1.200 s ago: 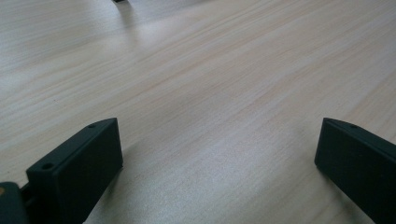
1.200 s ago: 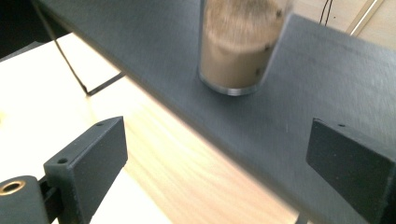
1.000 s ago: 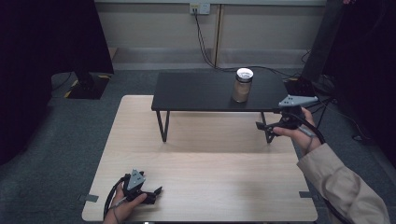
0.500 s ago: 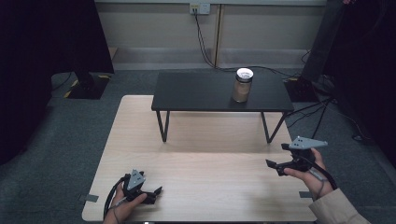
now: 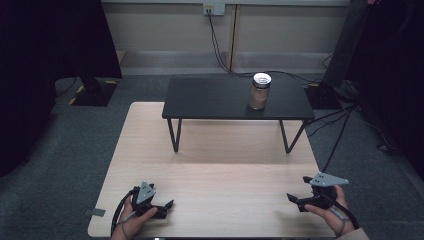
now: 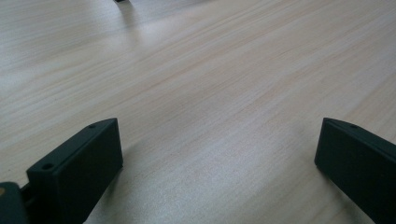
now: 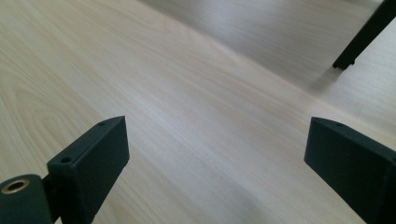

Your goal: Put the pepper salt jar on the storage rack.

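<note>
Both grippers (image 5: pixel 167 205) (image 5: pixel 291 198) low over table (image 5: pixel 225 170), jaws wide.

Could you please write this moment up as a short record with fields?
Surface: pale wooden table
On it: low black metal-legged stand
On stand: glass jar with white lid, upright, towards its right end
Left gripper: open, low over the table's near left corner
Right gripper: open, near right corner
Held: nothing
</note>
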### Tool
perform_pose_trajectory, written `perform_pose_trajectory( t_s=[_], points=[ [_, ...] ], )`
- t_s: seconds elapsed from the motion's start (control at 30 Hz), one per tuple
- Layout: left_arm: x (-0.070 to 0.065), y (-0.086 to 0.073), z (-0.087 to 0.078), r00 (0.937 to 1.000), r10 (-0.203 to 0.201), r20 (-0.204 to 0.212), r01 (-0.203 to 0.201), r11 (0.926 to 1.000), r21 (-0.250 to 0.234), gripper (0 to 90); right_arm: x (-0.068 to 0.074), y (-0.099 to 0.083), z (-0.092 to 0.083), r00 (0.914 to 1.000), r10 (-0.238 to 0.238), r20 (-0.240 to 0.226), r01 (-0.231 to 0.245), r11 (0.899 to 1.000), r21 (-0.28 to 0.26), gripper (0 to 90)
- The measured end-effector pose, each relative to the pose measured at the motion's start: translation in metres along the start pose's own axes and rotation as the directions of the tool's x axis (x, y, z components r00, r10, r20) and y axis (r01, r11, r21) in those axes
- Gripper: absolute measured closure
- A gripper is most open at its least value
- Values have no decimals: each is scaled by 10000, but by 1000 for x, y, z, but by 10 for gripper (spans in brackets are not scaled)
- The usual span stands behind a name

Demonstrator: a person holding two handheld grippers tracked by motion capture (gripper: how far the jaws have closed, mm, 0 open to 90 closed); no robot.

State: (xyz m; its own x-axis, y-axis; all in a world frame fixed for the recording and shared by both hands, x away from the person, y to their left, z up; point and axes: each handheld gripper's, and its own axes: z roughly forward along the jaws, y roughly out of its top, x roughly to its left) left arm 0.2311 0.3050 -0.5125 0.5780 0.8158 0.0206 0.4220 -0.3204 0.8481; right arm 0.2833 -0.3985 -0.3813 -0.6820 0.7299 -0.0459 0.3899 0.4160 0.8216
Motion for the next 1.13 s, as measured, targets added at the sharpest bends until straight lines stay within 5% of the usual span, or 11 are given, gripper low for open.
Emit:
perform_pose_trajectory(
  t_s=[0.03,0.37,1.13],
  points=[
    [0,0,0,10000,0,-1,0,10000,-1,0,16,-53,11,9998,114,164,-120,9993,346,58],
    [0,0,0,10000,0,-1,0,10000,-1,0,20,-55,13,9998,-142,158,138,9997,200,58],
    [0,0,0,10000,-9,5,9,10000,2,0,13,-62,16,9997,252,-46,-251,9994,228,58]
  ],
)
